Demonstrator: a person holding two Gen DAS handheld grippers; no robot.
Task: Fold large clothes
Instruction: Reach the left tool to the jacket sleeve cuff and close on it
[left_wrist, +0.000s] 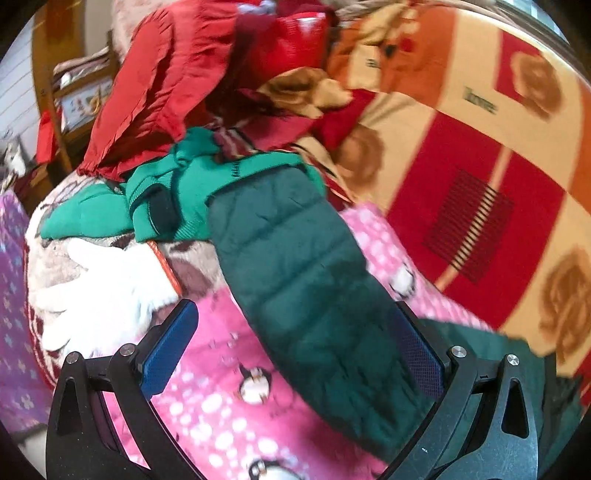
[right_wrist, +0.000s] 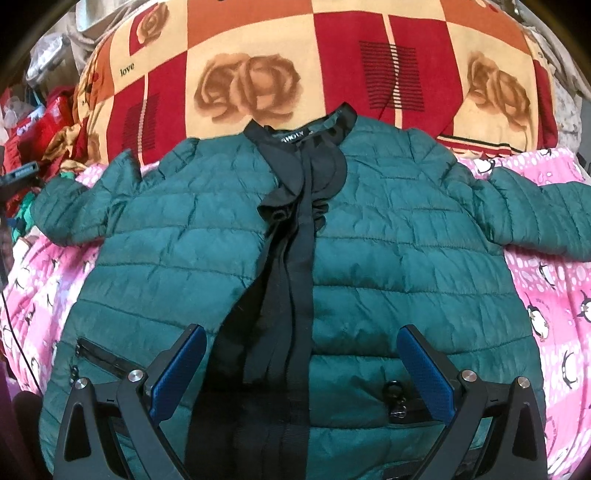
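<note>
A dark green quilted jacket (right_wrist: 388, 258) lies face up on a pink penguin blanket (right_wrist: 546, 288), front partly open with black trim and collar (right_wrist: 295, 177), both sleeves spread out. My right gripper (right_wrist: 301, 354) is open and empty over the jacket's lower front, its fingers either side of the black placket. In the left wrist view my left gripper (left_wrist: 291, 328) is open, its blue pads (left_wrist: 170, 347) straddling the jacket's left sleeve (left_wrist: 295, 273), which runs between them without being pinched. The left gripper's tip also shows at the left edge of the right wrist view (right_wrist: 22, 173).
A red and cream rose-patterned blanket (right_wrist: 258, 74) lies behind the jacket. A pile of clothes sits past the sleeve: a bright green knit (left_wrist: 177, 199), a red garment (left_wrist: 147, 96) and a white fluffy item (left_wrist: 99, 291). A wooden chair (left_wrist: 62, 122) stands far left.
</note>
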